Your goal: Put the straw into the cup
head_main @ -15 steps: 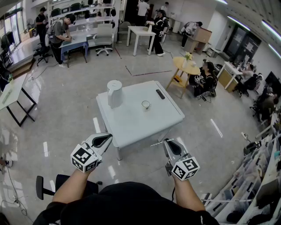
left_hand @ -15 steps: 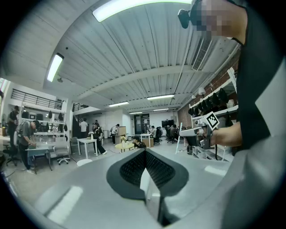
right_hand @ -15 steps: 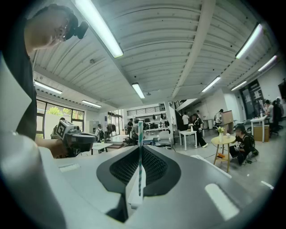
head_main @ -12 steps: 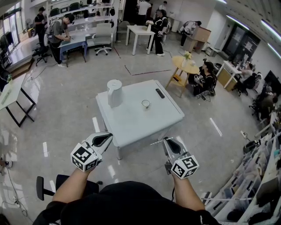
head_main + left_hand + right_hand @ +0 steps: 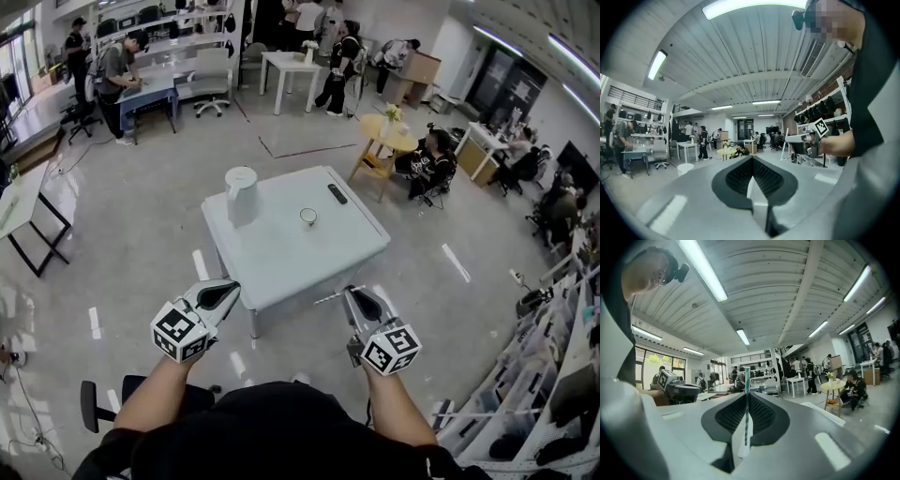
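Note:
A small white cup [image 5: 308, 217] stands near the middle of the pale square table [image 5: 281, 258]. My right gripper [image 5: 359, 301] hovers off the table's near right corner, shut on a thin straw [image 5: 331, 296] that pokes out leftward; the right gripper view shows the same striped straw [image 5: 746, 401] pinched between the closed jaws. My left gripper [image 5: 217, 297] hangs off the table's near left corner, jaws pressed together with nothing between them [image 5: 752, 185]. Both grippers are well short of the cup.
A white kettle [image 5: 241, 195] stands at the table's far left and a dark remote [image 5: 337, 194] lies at its far right. People, desks and a round yellow table [image 5: 385, 138] fill the room beyond. An office chair base [image 5: 94, 403] sits at my lower left.
The view has drifted slightly, with the table a little nearer and both grippers held in about the same pose. The straw stays gripped.

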The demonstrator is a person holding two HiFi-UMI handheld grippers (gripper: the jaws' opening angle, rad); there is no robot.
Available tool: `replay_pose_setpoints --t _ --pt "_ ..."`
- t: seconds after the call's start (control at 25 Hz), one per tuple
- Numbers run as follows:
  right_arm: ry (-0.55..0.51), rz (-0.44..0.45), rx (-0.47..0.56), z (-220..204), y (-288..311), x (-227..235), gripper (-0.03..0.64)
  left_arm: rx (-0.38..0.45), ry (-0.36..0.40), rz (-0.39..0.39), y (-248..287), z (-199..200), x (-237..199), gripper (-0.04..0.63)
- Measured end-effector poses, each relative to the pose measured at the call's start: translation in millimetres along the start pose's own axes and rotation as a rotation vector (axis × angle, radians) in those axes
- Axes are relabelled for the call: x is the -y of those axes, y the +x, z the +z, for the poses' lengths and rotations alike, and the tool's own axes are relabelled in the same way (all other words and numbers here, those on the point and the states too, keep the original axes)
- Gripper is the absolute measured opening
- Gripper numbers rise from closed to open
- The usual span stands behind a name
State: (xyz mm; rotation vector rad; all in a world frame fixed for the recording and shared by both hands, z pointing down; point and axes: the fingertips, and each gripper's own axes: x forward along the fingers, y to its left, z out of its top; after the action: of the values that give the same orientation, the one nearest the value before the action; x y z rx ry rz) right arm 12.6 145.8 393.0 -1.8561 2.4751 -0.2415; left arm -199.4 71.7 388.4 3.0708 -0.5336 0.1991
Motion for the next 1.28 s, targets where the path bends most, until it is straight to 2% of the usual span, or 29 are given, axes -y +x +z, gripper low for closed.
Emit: replay_pose_setpoints --t 0.28,1.28 --pt "0.006 -0.01 0.007 -6.3 0.4 3.6 0.044 -0.006 -0.008 -0.027 2.0 -14.2 5.3 0.001" --pt "0.037 0.016 -0.023 -24.6 28.4 58.7 0.044 -0.029 -0.052 0.006 41.8 -26.1 -10.6 0.001"
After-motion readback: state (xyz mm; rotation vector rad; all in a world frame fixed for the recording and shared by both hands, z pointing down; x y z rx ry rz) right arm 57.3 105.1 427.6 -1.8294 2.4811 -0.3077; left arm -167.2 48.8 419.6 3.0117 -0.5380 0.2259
